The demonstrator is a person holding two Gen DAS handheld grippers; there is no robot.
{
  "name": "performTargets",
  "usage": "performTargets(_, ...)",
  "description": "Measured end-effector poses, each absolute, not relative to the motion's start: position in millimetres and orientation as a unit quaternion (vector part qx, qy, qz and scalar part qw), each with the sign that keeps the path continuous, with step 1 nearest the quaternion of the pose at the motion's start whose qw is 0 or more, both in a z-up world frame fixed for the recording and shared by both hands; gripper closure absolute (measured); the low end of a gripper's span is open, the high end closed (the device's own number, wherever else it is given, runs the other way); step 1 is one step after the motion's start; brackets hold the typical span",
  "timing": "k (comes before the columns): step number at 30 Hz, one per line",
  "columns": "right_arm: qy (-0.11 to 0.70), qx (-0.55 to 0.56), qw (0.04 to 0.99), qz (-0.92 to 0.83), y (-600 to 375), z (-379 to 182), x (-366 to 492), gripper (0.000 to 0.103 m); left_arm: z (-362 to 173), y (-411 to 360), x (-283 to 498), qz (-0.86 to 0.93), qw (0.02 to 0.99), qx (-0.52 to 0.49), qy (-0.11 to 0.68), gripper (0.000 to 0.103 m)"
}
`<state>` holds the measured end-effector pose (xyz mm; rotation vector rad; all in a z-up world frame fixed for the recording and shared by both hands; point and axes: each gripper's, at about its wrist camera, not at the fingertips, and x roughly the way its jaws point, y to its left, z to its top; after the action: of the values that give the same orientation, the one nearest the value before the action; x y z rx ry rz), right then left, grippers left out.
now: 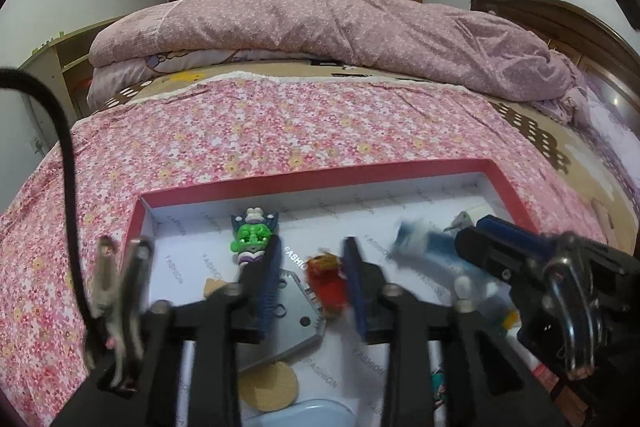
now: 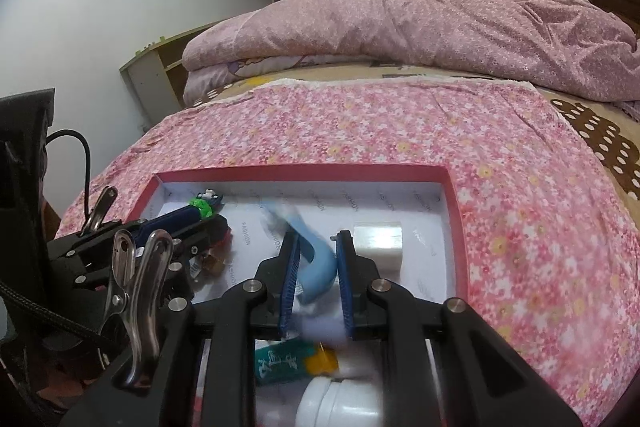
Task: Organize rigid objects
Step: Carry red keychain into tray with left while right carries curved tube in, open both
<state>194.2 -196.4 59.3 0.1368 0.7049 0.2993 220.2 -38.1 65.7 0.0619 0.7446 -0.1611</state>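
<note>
A red-rimmed box with a white lining lies on the bed, also in the right wrist view. My left gripper is open over a red and orange toy and a grey metal plate. A green toy figure lies beyond it. My right gripper hangs over the box with a light blue curved object between its fingers; the object is blurred. My right gripper shows in the left wrist view next to that blue object.
A clear tape roll, a green tube and a white bottle lie in the box. A tan disc and a pale blue item lie near its front. Flowered bedcover surrounds the box; a folded quilt lies behind.
</note>
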Motion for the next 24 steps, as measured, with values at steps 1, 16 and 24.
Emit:
performTargets(1, 0.345, 0.067, 0.925, 0.146, -196, 58, 195, 0.081, 66, -38, 220, -0.077, 0.928, 0.031, 0.362, 0.053)
performTargets(16, 0.322, 0.052, 0.933, 0.150, -192, 80, 167, 0.050, 86, -29, 191, -0.062, 0.932, 0.023, 0.355, 0.048)
performTargets(24, 0.316, 0.042, 0.937, 0.144, -191, 93, 136, 0.049, 95, -19, 159, -0.051, 0.930, 0.012, 0.363, 0.047)
